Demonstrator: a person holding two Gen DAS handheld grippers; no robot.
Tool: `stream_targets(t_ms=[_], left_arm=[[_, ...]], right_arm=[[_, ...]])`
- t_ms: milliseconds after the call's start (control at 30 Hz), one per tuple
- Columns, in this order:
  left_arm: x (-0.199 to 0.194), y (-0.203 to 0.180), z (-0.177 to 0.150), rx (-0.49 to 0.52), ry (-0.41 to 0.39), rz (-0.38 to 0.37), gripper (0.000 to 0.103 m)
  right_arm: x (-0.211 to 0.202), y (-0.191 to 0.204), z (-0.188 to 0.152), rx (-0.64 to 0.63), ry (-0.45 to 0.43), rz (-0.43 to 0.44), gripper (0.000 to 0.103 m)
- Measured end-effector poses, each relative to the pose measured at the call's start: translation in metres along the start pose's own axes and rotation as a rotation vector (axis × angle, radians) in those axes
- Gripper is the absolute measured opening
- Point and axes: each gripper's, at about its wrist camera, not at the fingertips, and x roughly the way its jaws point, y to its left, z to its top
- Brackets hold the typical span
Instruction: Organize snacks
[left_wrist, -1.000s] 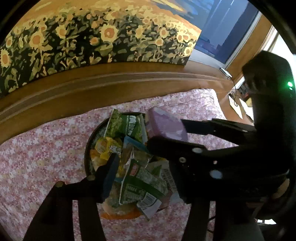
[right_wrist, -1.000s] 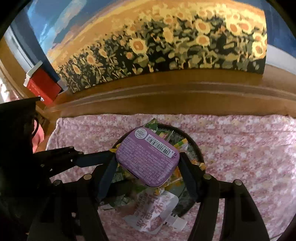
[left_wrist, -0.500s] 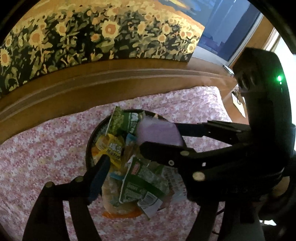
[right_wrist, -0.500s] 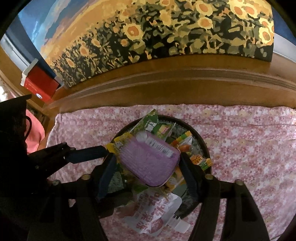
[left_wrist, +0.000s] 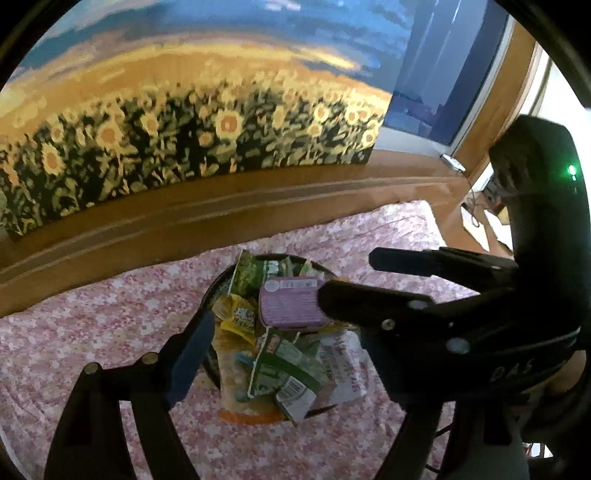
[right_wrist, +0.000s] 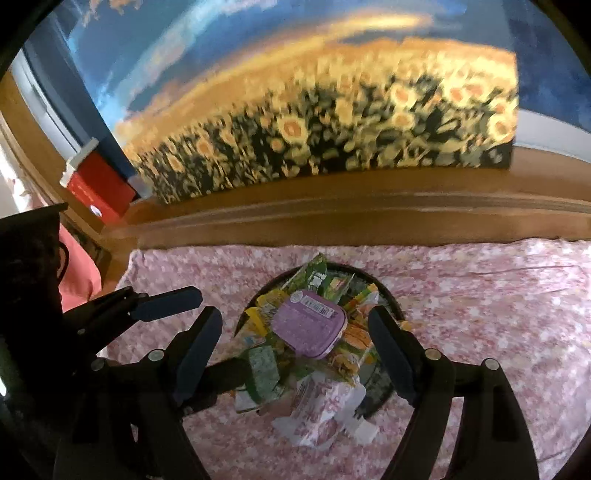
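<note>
The flat purple rectangular snack tin (right_wrist: 309, 328) lies atop the packets heaped in the round black basket (right_wrist: 388, 299). The right gripper (right_wrist: 295, 343) hangs above it, jaws opening and clear of its sides. The left gripper (left_wrist: 280, 339), beside it, is opening too and empty.

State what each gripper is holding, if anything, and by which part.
Nothing is held. The right gripper is opening, its fingers clear on either side of the purple tin, which lies on the snack pile in the bowl. The left gripper is opening, empty.
</note>
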Motion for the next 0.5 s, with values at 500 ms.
stream_targets(t_ms=[500], left_arm=[[-0.052,-0.017,-0.038,0.022,-0.083,0.036,0.099]], right_arm=[[-0.070,-0.012,-0.074,0.127,-0.087,-0.094,0.085]])
